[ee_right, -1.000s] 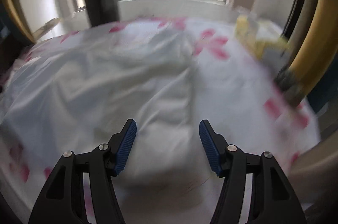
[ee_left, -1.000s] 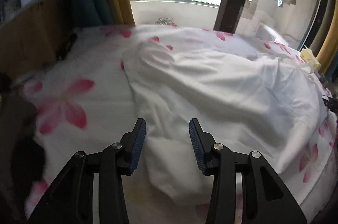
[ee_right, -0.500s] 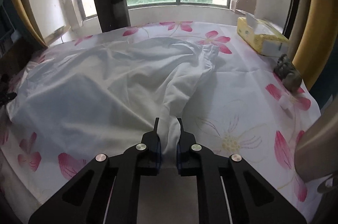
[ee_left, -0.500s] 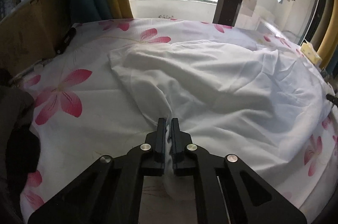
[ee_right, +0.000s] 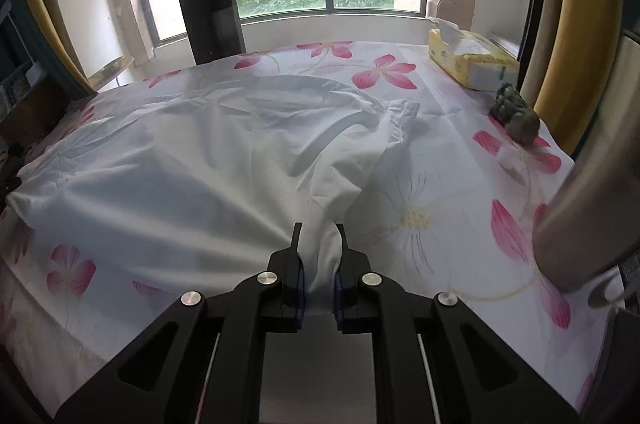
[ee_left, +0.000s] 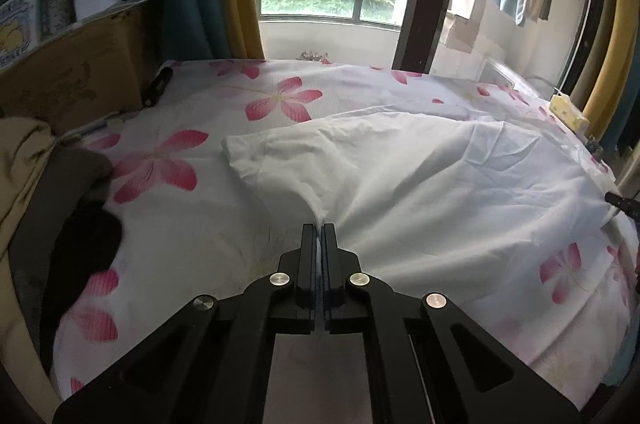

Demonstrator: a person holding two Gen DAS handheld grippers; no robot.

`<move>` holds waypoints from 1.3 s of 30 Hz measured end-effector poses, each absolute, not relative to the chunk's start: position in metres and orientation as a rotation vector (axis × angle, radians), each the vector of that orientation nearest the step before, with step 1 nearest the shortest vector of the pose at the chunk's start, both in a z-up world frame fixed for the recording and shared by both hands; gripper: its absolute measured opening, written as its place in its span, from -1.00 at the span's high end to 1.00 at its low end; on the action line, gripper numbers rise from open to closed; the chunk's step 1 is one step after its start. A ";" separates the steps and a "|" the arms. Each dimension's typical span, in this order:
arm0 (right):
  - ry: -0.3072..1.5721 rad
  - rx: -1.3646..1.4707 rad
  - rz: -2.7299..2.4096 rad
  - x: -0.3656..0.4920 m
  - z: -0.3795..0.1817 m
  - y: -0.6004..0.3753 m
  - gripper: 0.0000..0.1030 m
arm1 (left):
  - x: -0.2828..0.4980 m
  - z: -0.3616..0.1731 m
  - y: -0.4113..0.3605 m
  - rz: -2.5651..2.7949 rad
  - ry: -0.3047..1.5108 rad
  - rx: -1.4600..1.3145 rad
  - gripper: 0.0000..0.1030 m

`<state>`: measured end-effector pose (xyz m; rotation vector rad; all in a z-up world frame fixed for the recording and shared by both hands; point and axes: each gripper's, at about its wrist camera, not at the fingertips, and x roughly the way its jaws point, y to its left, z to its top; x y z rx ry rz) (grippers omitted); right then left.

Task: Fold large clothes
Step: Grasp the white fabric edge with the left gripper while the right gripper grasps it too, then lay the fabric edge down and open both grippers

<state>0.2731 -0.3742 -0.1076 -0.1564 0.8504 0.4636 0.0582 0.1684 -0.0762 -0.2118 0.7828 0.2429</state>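
A large white garment lies spread over a bed with a white sheet printed with pink flowers. My left gripper is shut on a thin pinch of the garment's near edge, and the cloth fans out from its tips. In the right wrist view the same white garment runs to the left, with a dark-trimmed opening near its far end. My right gripper is shut on a thicker bunch of that cloth, which fills the gap between its pads.
A cardboard box and a pile of dark and tan clothes sit at the bed's left. A yellow tissue pack and a small dark object lie at the right. Metal cylinder close on the right. Window behind.
Both grippers stood open over the garment a second ago; each has since shut on its near edge. Both have drawn back and slightly up, pulling the cloth taut toward me.
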 end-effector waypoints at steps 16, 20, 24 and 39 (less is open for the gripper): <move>0.884 -0.111 0.406 0.225 -0.118 -0.412 0.80 | 0.000 -0.094 0.142 0.195 0.860 -0.238 0.96; 0.882 -0.104 0.400 0.220 -0.118 -0.417 0.80 | -0.007 -0.101 0.138 0.186 0.884 -0.250 0.96; 0.890 -0.119 0.391 0.216 -0.116 -0.417 0.78 | -0.007 -0.100 0.138 0.176 0.902 -0.262 0.95; 0.777 -0.146 0.338 0.215 -0.071 -0.413 -0.10 | 0.023 -0.065 0.155 0.229 0.809 -0.229 0.09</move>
